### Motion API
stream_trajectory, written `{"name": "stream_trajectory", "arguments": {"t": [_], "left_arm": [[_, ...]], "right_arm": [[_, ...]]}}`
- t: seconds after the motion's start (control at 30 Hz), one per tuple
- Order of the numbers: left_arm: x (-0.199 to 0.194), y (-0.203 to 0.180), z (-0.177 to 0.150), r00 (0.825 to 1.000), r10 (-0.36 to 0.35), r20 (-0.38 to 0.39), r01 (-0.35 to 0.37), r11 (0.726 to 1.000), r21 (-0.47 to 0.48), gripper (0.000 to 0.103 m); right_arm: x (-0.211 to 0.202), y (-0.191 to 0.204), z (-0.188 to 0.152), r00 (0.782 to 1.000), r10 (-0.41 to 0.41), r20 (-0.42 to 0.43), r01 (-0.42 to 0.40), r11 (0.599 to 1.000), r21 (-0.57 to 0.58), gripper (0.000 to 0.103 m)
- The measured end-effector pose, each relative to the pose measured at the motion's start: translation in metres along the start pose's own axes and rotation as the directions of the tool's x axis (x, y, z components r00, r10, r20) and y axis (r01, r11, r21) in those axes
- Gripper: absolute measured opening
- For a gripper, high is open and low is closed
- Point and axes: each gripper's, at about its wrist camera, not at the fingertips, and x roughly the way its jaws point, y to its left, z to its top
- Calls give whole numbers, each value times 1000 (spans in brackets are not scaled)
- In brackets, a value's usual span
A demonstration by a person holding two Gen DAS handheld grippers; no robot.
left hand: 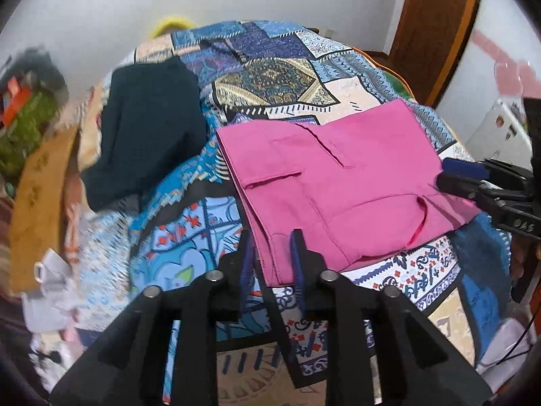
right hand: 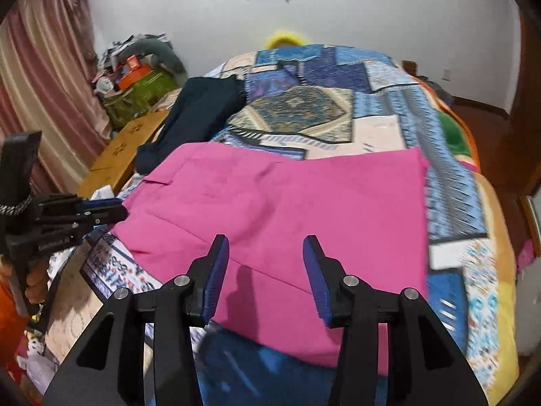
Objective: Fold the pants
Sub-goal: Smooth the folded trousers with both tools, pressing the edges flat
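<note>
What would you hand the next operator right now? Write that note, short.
Left gripper: open, empty, at the near left edge of the pink pants.
Right gripper: open, empty, over the near edge of the pants.
Pants lie flat on the patterned bedspread, folded into a compact rectangle with pockets facing up. A dark garment lies apart, further back on the left.
Done: pants look folded at least once and released.
Left: possibly one more fold or smoothing; judge by the target size.
</note>
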Motion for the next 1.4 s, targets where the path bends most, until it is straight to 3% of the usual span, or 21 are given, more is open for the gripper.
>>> {"name": "stream_trajectory", "arguments": {"t": [0.13, 0.3, 0.47, 0.6, 0.67, 0.83, 0.93, 1.27, 1.4], "left_arm": [[-14, -3, 7, 999, 19, 42, -21, 999, 35, 48], [-22, -11, 23, 996, -35, 88, 32, 999, 37, 59], [0, -30, 34, 996, -63, 63, 59, 996, 61, 62], [28, -37, 29, 999, -47, -7, 48, 996, 75, 63], [34, -35, 24, 999, -40, -5, 41, 996, 75, 69], [32, -20, 21, 1000, -16, 8, 15, 998, 57, 76], [31, -6, 15, 999, -44, 5, 44, 999, 23, 81], [18, 11, 3, 999, -31, 35, 31, 1000, 1, 84], [19, 27, -2, 1000, 11, 24, -9, 999, -43, 84]], "right_arm": [[29, 12, -7, 998, 14, -65, -15, 1000, -12, 42], [27, 8, -8, 998, 36, -56, -34, 999, 41, 42], [23, 10, -12, 998, 33, -54, -32, 999, 35, 43], [22, 6, -15, 998, 42, -56, -40, 998, 43, 45], [21, 4, -18, 997, 46, -60, -43, 998, 42, 48], [16, -5, -27, 998, 30, -60, -27, 998, 49, 54], [12, -18, -33, 997, 20, -70, -14, 997, 81, 54], [-4, -59, -56, 992, -75, -98, 88, 986, 138, 54], [-11, -66, -64, 987, -127, -101, 140, 982, 130, 54]]}}
